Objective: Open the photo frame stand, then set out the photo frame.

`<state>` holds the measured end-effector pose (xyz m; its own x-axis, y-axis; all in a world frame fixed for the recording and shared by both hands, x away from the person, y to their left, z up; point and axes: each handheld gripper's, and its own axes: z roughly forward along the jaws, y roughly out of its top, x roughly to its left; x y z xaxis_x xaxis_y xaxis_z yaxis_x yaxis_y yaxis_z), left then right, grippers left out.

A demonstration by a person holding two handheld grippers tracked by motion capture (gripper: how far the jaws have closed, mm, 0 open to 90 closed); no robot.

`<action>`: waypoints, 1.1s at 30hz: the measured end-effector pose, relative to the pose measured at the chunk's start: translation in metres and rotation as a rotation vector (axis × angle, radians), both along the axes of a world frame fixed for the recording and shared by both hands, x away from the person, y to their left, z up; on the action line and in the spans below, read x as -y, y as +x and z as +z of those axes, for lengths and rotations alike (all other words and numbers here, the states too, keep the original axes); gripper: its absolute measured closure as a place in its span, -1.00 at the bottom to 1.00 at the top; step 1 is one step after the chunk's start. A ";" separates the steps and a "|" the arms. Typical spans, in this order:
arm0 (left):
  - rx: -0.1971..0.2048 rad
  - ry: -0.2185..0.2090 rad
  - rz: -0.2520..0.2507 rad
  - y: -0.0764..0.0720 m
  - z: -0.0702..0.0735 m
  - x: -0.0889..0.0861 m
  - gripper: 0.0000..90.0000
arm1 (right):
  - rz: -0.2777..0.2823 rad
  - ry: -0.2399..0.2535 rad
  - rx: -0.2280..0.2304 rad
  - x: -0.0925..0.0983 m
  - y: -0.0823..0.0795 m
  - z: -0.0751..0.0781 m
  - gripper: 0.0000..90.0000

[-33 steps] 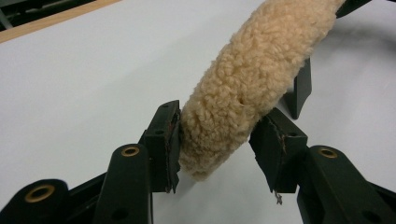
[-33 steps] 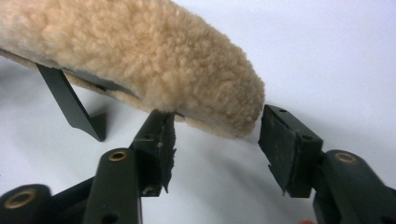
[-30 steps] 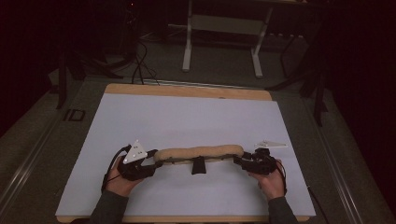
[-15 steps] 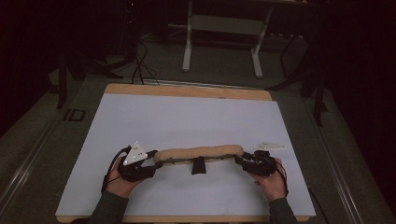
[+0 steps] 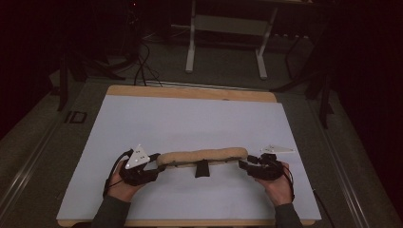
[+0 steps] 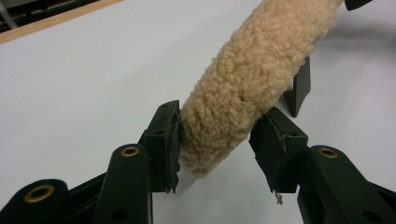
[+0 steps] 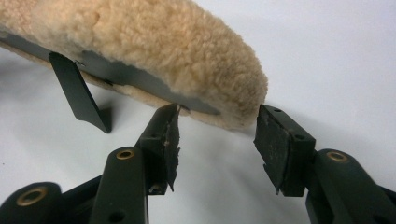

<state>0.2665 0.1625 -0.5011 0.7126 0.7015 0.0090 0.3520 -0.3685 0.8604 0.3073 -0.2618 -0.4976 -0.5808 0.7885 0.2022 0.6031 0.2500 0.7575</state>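
A long tan fleece pad (image 5: 202, 156) lies crosswise near the table's front, with a black tab (image 5: 201, 168) hanging from its middle down to the white surface. My left gripper (image 5: 154, 167) holds its left end. In the left gripper view the fleece pad (image 6: 252, 79) sits squeezed between both pads of the left gripper (image 6: 217, 140). My right gripper (image 5: 243, 165) is at the other end. Its jaws have just been opening. In the right gripper view the fleece pad's (image 7: 140, 37) tip lies at the mouth of the right gripper (image 7: 217, 135), unpressed, and the black tab (image 7: 77, 91) stands behind.
A white sheet (image 5: 190, 118) covers the wooden table, whose bare edge (image 5: 190, 92) shows at the back. Beyond the table, on the dark floor, stand a white metal frame (image 5: 223, 28) and some cables (image 5: 140, 66). A person's hands hold both grippers at the front edge.
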 end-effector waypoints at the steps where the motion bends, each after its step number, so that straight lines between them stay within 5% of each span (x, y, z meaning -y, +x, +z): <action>1: 0.000 0.000 0.000 0.000 0.000 0.000 0.19 | -0.002 -0.007 0.003 0.000 0.000 0.000 0.09; 11: -0.005 -0.003 -0.002 0.000 0.000 0.000 0.16 | -0.013 -0.033 -0.017 -0.002 -0.004 -0.003 0.25; 20: -0.001 0.003 0.000 0.000 0.000 0.000 0.17 | -0.026 -0.052 0.025 -0.004 -0.006 -0.002 0.67; 29: 0.001 0.005 0.004 0.000 0.000 0.000 0.20 | -0.019 -0.049 0.002 -0.004 -0.006 -0.001 0.65; 33: 0.004 0.010 0.005 0.000 0.000 0.000 0.21 | 0.006 -0.052 0.006 -0.009 -0.007 0.000 0.79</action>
<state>0.2662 0.1620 -0.5010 0.7092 0.7047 0.0190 0.3500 -0.3755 0.8582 0.3003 -0.2533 -0.4980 -0.5862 0.7947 0.1574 0.5974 0.2928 0.7466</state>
